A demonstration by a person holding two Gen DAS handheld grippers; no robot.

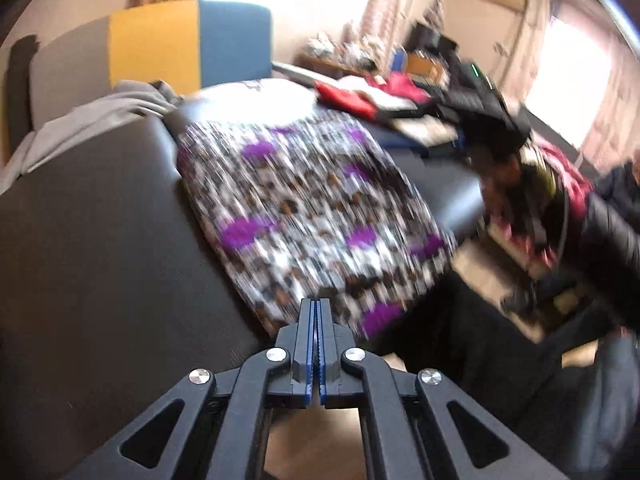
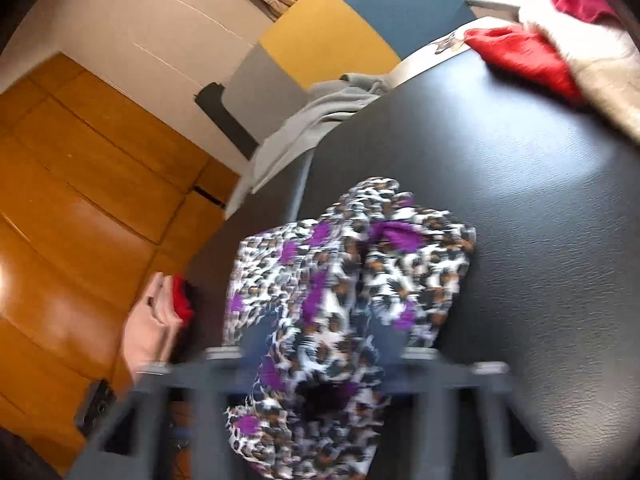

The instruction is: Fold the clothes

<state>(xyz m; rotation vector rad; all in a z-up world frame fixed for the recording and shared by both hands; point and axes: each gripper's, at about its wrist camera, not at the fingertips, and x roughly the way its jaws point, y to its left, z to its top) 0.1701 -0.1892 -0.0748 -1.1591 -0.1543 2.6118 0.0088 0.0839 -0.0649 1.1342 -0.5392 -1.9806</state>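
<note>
A patterned garment point(image 1: 304, 216), white, black, brown and purple, hangs over the near edge of the dark table point(image 1: 100, 240). My left gripper point(image 1: 319, 304) is shut and empty, just in front of the garment's lower edge. In the right wrist view the same garment point(image 2: 344, 280) drapes over my right gripper point(image 2: 320, 340), bunched between the blurred fingers and hiding the tips. The right gripper appears in the left wrist view point(image 1: 492, 120) as a dark blurred shape at the garment's far right.
A grey garment point(image 1: 92, 120) lies at the table's far left corner. Red and white clothes point(image 1: 360, 96) are piled at the back. A yellow and blue chair point(image 1: 188, 44) stands behind. A pink garment point(image 2: 152, 320) lies on the wooden floor point(image 2: 72, 200).
</note>
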